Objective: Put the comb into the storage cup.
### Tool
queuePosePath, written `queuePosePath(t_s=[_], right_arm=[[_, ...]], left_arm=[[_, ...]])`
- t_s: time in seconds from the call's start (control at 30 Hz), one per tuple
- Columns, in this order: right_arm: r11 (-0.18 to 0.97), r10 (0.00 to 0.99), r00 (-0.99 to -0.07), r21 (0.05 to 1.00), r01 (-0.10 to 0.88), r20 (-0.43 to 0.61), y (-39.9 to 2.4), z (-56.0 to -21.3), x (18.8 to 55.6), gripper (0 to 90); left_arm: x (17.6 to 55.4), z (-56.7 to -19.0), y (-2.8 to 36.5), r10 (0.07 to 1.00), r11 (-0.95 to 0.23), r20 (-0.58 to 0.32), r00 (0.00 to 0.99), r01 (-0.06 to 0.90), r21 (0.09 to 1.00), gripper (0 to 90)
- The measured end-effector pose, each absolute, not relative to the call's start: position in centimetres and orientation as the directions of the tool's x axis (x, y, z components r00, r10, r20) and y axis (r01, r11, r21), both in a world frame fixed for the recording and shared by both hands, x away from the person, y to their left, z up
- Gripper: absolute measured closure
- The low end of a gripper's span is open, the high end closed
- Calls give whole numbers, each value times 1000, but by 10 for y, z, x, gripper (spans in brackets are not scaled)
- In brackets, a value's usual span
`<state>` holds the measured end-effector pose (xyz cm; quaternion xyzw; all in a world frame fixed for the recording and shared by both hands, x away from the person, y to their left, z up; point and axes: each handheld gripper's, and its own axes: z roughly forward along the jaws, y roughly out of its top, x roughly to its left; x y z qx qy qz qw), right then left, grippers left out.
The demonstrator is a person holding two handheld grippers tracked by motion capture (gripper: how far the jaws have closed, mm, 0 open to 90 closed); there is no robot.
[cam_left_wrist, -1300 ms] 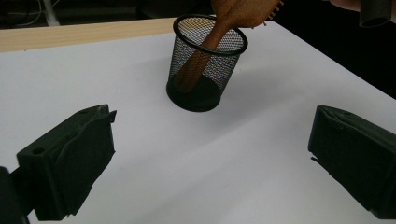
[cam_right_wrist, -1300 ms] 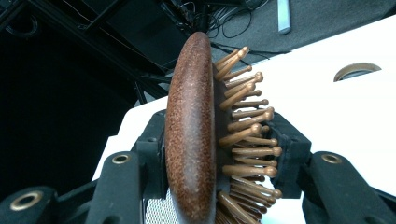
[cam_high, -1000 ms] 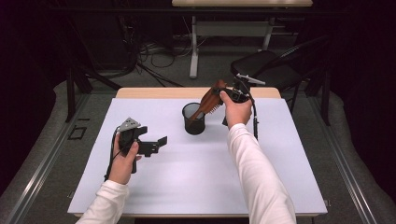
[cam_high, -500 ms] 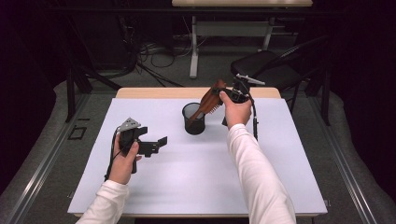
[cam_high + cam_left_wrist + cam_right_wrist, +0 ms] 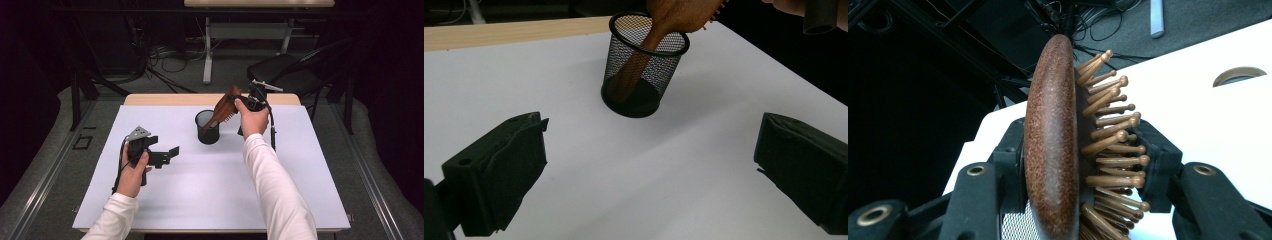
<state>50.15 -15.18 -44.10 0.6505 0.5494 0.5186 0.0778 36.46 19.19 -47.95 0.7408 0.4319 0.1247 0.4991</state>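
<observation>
Between the right gripper's (image 5: pixel 239 102) jaws sits the wooden hairbrush (image 5: pixel 1058 145), clamped by its head so the handle slants down into the mesh cup (image 5: pixel 207 127) at the table's far middle, probably touching bottom. Near left, the left gripper (image 5: pixel 165 156) waits open, apart.

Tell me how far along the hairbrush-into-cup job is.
Done: the wooden hairbrush has its handle down inside the black mesh cup, leaning on the rim. In hand: the right gripper is shut on the brush head, bristles against one of its fingers. Left: let go and pull the hand away. The left gripper is open, empty, apart from the cup.
</observation>
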Motion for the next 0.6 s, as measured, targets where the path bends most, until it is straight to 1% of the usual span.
queuePosePath(t_s=[0.6], right_arm=[[-365, 799, -176, 696, 618, 575, -155, -445, 501, 472]], left_arm=[[365, -480, 192, 764, -136, -242, 598, 516, 846, 5]])
